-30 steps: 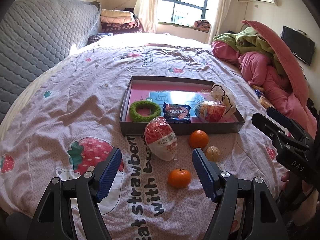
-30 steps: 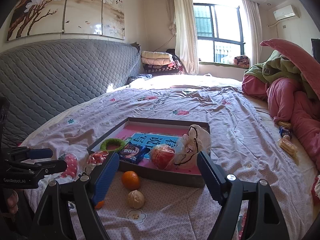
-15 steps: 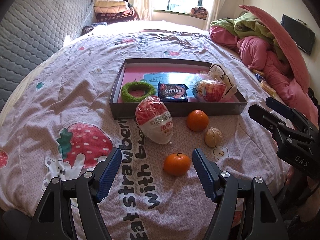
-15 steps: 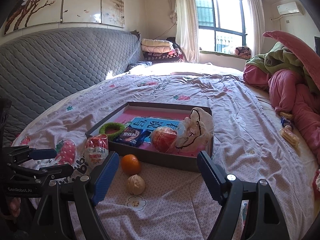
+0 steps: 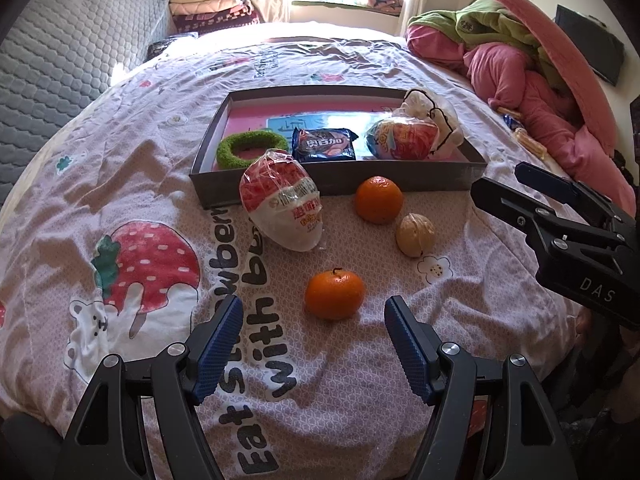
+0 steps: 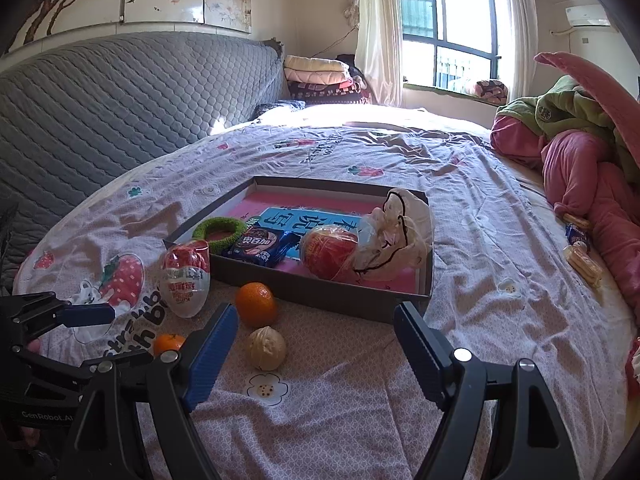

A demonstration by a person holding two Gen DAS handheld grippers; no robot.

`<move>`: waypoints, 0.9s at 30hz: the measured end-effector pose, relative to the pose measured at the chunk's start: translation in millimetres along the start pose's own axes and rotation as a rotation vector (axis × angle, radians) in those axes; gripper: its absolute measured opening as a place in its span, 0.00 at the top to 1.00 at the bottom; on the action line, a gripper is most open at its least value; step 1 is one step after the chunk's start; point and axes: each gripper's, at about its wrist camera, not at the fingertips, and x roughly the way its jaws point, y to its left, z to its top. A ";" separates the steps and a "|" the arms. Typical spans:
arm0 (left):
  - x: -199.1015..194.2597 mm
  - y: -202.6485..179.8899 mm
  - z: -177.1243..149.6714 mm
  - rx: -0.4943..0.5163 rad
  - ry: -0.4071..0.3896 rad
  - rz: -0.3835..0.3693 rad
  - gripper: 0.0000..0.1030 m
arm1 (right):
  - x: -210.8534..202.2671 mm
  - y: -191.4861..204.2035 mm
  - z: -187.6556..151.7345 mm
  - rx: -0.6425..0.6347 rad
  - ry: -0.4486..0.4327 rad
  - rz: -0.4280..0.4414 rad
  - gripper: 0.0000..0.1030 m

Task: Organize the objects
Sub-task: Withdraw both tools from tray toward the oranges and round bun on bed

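bed: strawberry-print quilt (image 5: 120, 184) serves as the work surface.
left wrist: left gripper (image 5: 312, 316) spread, empty, lined up on near tangerine (image 5: 334, 294), likely first for the tray (image 5: 332, 178).
right wrist: right gripper (image 6: 316, 322) spread, empty; walnut (image 6: 267, 348) between its fingers' line, outside tray.

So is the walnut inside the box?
No, the walnut lies on the bedspread outside the box, in front of its near wall beside an orange.
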 end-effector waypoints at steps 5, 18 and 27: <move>3.5 -3.2 -4.9 0.011 0.014 -0.008 0.28 | 5.6 1.4 -2.4 -0.007 0.028 0.006 0.23; 14.9 -8.4 -11.4 0.043 0.023 0.002 0.28 | 18.0 6.6 -9.1 -0.028 0.083 0.014 0.23; 21.6 -5.4 -11.7 0.036 0.026 0.000 0.28 | 24.7 12.0 -13.5 -0.046 0.109 0.021 0.23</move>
